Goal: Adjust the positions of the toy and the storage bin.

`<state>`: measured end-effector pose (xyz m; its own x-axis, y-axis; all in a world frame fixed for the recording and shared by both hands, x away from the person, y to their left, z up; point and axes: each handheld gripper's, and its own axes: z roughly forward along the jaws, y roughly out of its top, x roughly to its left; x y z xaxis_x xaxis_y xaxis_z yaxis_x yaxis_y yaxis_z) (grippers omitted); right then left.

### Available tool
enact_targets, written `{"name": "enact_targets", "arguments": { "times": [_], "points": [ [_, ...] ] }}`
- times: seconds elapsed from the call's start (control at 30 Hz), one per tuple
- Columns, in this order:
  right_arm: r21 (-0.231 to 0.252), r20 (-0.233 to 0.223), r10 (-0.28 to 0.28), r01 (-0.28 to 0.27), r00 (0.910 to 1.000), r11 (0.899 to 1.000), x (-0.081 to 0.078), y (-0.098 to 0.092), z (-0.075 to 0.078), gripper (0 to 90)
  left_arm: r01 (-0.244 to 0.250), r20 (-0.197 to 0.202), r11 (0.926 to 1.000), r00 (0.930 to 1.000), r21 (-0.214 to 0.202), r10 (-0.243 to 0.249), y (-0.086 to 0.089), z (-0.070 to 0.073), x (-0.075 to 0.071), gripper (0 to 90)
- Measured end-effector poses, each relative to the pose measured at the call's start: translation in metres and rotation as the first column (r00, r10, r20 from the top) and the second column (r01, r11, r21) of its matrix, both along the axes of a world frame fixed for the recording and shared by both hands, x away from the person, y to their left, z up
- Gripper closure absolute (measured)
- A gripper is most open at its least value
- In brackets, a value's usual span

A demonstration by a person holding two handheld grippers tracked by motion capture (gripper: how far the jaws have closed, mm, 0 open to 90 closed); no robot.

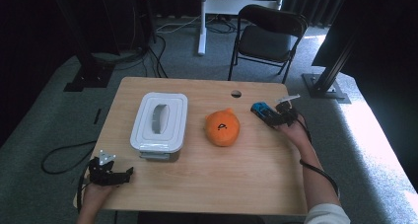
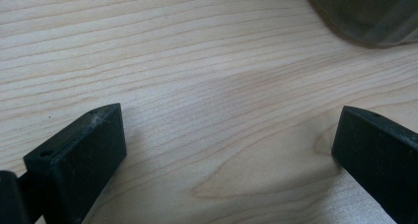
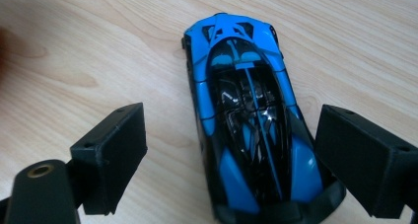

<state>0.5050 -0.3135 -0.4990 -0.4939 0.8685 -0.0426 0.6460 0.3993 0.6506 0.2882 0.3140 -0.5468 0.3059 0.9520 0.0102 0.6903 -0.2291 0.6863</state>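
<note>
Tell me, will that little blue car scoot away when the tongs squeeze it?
Quite possibly: the car sits on wheels on the smooth wooden table, so a nudge along its length may roll it. Its glossy shell looks hard and a bit slippery. The right tongs stand open on either side, which should pin it.

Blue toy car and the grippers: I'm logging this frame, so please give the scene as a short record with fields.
work in hand: right gripper reaching around the blue toy car
right jaws: open, one on each side of the car, not closed on it
left gripper: open over bare table, near edge
middle of table: orange plush toy
left of plush: white lidded box
</note>
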Motion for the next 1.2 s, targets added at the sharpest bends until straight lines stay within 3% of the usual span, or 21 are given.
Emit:
{"name": "enact_targets", "arguments": {
  "times": [0.13,0.5,0.7,0.93,1.2],
  "points": [
    [-0.011,-0.020,0.006,-0.006,0.9998,1.000,0.010,0.001,-0.005,12.0,0.000,0.000,1.0000,1.0000,0.000,0.000,0.000,0.000,0.000,0.4],
    [-0.119,-0.097,0.027,-0.039,0.9949,0.992,0.029,0.004,-0.020,12.1,0.003,0.000,1.0000,1.0000,0.001,-0.003,0.000,0.000,0.000,0.4],
    [-0.106,-0.119,0.008,-0.021,0.9929,0.994,0.032,-0.001,-0.027,14.1,0.003,0.000,1.0000,1.0000,0.000,-0.003,0.000,0.000,0.000,0.4],
    [-0.043,-0.149,-0.004,-0.003,0.9888,0.999,0.035,-0.008,-0.029,15.3,0.000,-0.001,1.0000,1.0000,0.001,0.000,0.000,0.000,0.000,0.4],
    [-0.020,-0.132,0.018,-0.021,0.9911,1.000,0.032,-0.010,-0.030,20.1,0.000,-0.001,1.0000,1.0000,0.001,0.000,0.000,0.000,0.000,0.4]
  ]
}}
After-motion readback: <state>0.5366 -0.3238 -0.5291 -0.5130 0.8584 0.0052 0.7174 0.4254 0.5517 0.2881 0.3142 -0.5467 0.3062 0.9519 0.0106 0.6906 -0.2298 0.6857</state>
